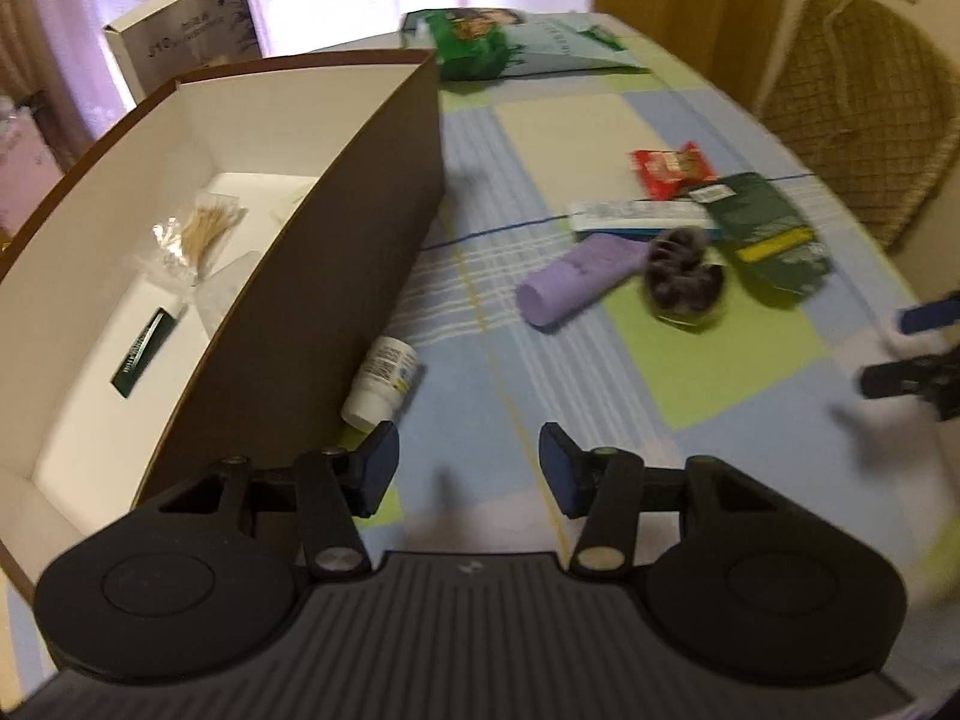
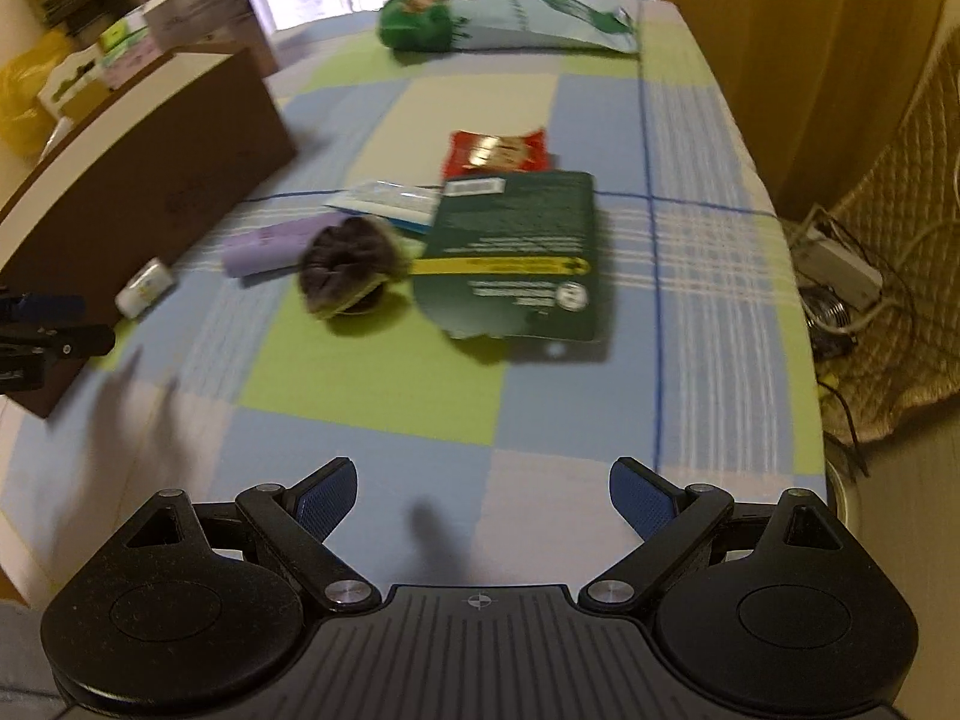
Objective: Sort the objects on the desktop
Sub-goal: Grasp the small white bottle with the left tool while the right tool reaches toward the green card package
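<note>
A brown box (image 1: pixel 384 228) with a white inside stands at the left and holds a bag of cotton swabs (image 1: pixel 198 234) and a small dark green packet (image 1: pixel 141 354). A white bottle (image 1: pixel 384 381) lies against its outer wall, just ahead of my left gripper (image 1: pixel 468 462), which is open with nothing between its fingers. Further right lie a purple roll (image 1: pixel 570 285), a dark hair scrunchie (image 1: pixel 681 276), a dark green pouch (image 1: pixel 768 234), a white-blue tube (image 1: pixel 642 216) and a red packet (image 1: pixel 672 168). My right gripper (image 2: pixel 483 501) is open and empty over the cloth, short of the green pouch (image 2: pixel 516 252).
A checked cloth (image 2: pixel 540 114) covers the table. A large green-white bag (image 2: pixel 510 15) lies at the far end, and a grey carton (image 1: pixel 186 36) stands behind the box. A wicker chair (image 1: pixel 864 102) stands off the right edge, with cables (image 2: pixel 840 294) on the floor.
</note>
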The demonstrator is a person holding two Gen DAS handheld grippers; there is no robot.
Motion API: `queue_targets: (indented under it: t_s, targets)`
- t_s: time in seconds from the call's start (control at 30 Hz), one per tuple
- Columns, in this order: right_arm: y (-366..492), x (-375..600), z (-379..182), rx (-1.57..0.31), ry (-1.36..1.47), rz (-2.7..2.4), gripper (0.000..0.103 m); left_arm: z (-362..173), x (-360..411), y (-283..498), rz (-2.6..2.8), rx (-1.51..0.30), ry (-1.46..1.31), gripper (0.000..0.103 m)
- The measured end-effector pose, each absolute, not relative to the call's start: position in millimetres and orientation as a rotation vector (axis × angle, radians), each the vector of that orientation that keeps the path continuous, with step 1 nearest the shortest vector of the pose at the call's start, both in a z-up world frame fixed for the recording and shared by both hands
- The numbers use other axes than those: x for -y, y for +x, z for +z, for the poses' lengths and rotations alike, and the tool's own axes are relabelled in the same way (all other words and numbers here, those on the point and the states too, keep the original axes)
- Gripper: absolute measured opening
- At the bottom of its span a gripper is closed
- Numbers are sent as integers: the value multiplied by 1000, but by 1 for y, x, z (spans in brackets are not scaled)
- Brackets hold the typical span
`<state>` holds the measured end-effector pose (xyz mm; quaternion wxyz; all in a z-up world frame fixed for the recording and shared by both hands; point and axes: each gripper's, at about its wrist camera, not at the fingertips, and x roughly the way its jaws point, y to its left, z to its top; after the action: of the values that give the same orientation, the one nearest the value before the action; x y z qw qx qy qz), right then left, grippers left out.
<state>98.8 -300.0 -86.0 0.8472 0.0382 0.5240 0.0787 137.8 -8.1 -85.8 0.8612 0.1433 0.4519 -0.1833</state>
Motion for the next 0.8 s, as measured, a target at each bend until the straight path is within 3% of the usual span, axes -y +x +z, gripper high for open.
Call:
queue_targets:
  t_s: [0.3, 0.5, 0.57, 0.6, 0.63, 0.73, 0.8]
  targets:
    - [114, 315, -95, -1139, 89, 178, 96, -120, 34, 167, -265, -912, 374, 46]
    - [118, 320, -104, -1168, 96, 186, 96, -128, 43, 165, -236, -906, 430, 55]
    - [120, 321, -106, -1171, 95, 190, 96, -123, 47, 159, -314, -944, 416, 51]
    - [121, 321, -106, -1170, 96, 191, 96, -119, 47, 157, -352, -977, 388, 39]
    - [122, 322, -106, -1168, 98, 191, 96, -115, 47, 154, -379, -997, 366, 37]
    - [126, 325, -106, -1165, 103, 194, 96, -106, 47, 150, -329, -941, 404, 47]
    - [128, 325, -107, -1166, 98, 198, 96, -106, 46, 156, -300, -923, 417, 48]
